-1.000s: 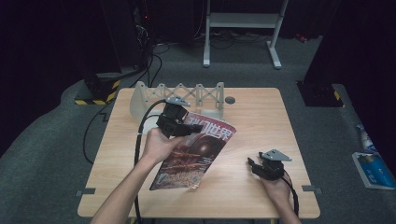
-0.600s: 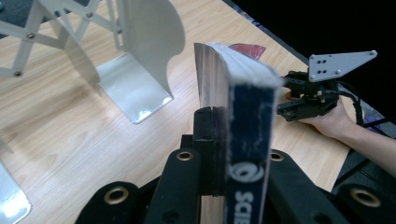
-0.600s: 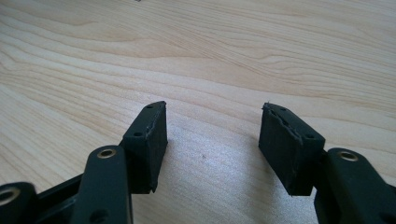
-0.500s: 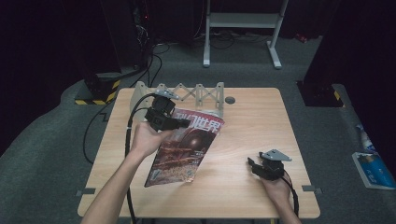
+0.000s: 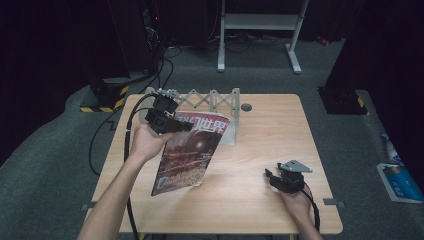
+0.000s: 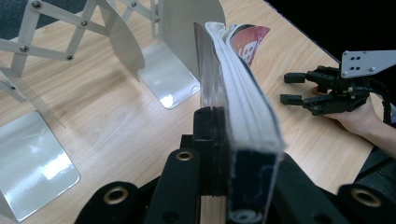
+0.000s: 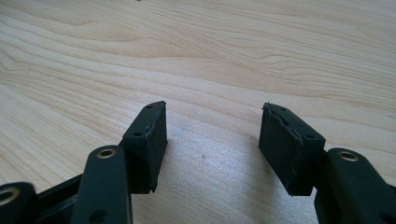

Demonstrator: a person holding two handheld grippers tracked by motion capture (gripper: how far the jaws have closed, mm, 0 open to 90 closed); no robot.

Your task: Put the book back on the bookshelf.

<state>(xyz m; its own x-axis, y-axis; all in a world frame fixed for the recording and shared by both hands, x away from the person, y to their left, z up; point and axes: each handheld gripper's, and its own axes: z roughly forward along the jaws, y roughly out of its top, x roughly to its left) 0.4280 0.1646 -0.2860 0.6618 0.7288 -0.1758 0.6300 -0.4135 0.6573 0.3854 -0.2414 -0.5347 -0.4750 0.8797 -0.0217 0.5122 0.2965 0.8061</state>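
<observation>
Magazine (image 5: 187, 152) is pinched at its spine by the left claw (image 5: 175, 125), tilted above the bench (image 5: 260, 145) beside the expanding metal file rack (image 5: 212, 100). Right claw (image 5: 272, 177) rests spread apart.

Room's pretty dark, but the bench (image 5: 260, 200) is lit well from overhead. Glare bounces off the metal bookend plates (image 6: 35, 163) in the left gripper view. The close-up magazine (image 6: 247, 126) edge is soft and blurry, and high view looks grainy.
</observation>
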